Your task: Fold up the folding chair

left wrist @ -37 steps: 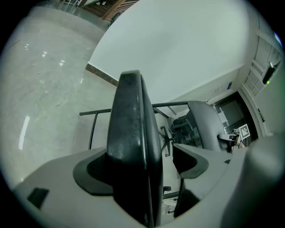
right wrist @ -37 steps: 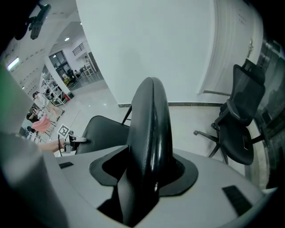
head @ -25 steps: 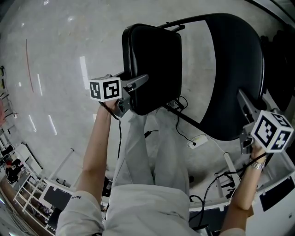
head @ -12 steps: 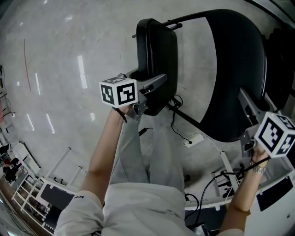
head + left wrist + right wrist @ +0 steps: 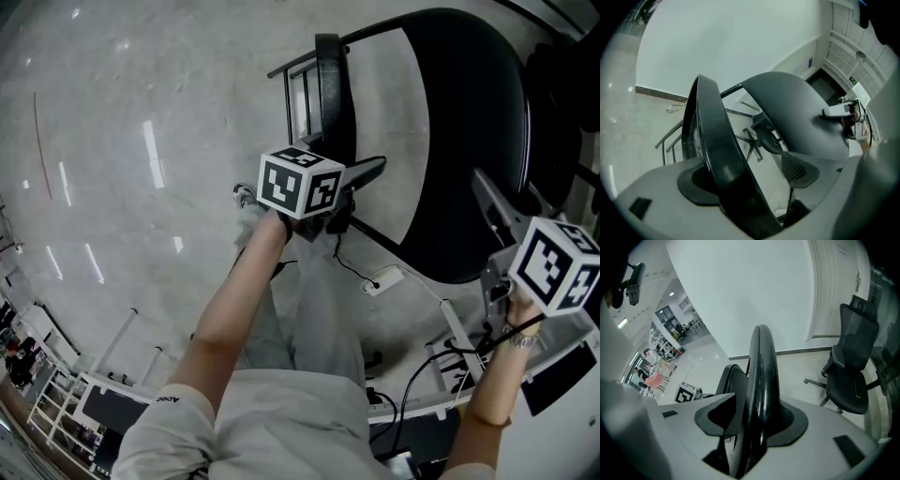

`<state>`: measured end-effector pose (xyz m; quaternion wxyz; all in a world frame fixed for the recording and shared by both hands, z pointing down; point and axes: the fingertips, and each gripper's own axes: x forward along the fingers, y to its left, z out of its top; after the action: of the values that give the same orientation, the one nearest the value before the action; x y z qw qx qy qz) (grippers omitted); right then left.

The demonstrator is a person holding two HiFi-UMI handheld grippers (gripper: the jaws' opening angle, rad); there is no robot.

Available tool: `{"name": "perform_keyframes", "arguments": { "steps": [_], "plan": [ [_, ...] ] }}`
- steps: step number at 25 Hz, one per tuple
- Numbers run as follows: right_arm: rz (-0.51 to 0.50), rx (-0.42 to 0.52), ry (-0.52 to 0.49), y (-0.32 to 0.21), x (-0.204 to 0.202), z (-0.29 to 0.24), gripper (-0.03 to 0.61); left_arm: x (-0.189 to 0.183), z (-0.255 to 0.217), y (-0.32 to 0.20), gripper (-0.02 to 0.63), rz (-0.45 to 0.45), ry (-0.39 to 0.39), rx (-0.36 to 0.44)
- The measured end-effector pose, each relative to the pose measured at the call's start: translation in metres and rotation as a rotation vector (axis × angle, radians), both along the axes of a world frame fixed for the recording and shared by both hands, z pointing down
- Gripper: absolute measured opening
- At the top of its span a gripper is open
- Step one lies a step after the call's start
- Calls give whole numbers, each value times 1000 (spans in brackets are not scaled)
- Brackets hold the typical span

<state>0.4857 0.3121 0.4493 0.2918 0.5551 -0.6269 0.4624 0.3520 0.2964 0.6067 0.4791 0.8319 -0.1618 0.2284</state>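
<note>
Two holds, head view: your left gripper (image 5: 361, 178) is clamped on the near rim of the seat (image 5: 330, 89) of the folding chair (image 5: 469, 216). Your right gripper (image 5: 492, 211) is clamped on the near rim of the backrest (image 5: 469, 112).
Seat axis, head view: you see the seat edge-on, close to upright. Its long axis runs away from you up the picture, with the frame tubes (image 5: 298, 80) just beside it on its left.
Gap, head view: a wedge of bare floor (image 5: 398, 103) shows between the seat and the backrest, so the two are apart. The backrest lies to the right of the seat.
Jaws, left gripper view: both pads of your left gripper (image 5: 747, 180) press on the dark rim of the seat (image 5: 715, 140), which rises from them and leans left.
Direction, left gripper view: the backrest (image 5: 797, 112) stands off to the right of the seat, and the frame tubes (image 5: 670, 138) are on the far left.
Jaws, right gripper view: your right gripper (image 5: 757, 423) is closed on the thin edge of the backrest (image 5: 760, 362), which stands straight up out of the pads.
Direction, right gripper view: the seat (image 5: 729, 380) lies just left of the backrest, with the marker cube (image 5: 686, 392) of your other gripper beyond it. An office chair (image 5: 851, 362) stands well apart on the right.
Judgement: the fold looks partly done. Your left hand is the one nearer the seat, so it would have to carry the seat rightward to the backrest.
</note>
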Motion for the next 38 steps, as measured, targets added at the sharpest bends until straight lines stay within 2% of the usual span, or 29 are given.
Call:
{"name": "perform_keyframes", "arguments": {
  "steps": [4, 11, 15, 19, 22, 25, 29, 33, 35, 38],
  "plan": [
    [-2, 3, -17, 0, 1, -4, 204, 15, 2, 3, 422, 19, -24, 19],
    [-2, 13, -55, -3, -9, -13, 204, 49, 6, 7, 422, 61, 2, -12],
    [-9, 5, -37, -1, -9, -14, 204, 67, 9, 11, 422, 48, 8, -32],
    [-3, 9, -45, -2, -11, -16, 204, 82, 14, 13, 422, 75, 3, -28],
    [10, -8, -16, 3, -6, -9, 204, 87, 18, 17, 420, 104, -15, -16],
    [18, -24, -17, 8, 0, -5, 204, 89, 17, 22, 421, 117, 17, -11],
    [37, -44, -53, 16, -1, 1, 204, 81, 12, 24, 422, 116, 65, -51],
    [52, -75, 25, 27, 9, 11, 201, 53, -3, 25, 422, 70, 49, -65],
    [82, -83, 29, 30, 10, 11, 108, 32, -15, 23, 422, 42, 48, -80],
    [97, -89, 14, 26, 2, 6, 91, -2, -35, 10, 422, -6, 32, -60]
  ]
}}
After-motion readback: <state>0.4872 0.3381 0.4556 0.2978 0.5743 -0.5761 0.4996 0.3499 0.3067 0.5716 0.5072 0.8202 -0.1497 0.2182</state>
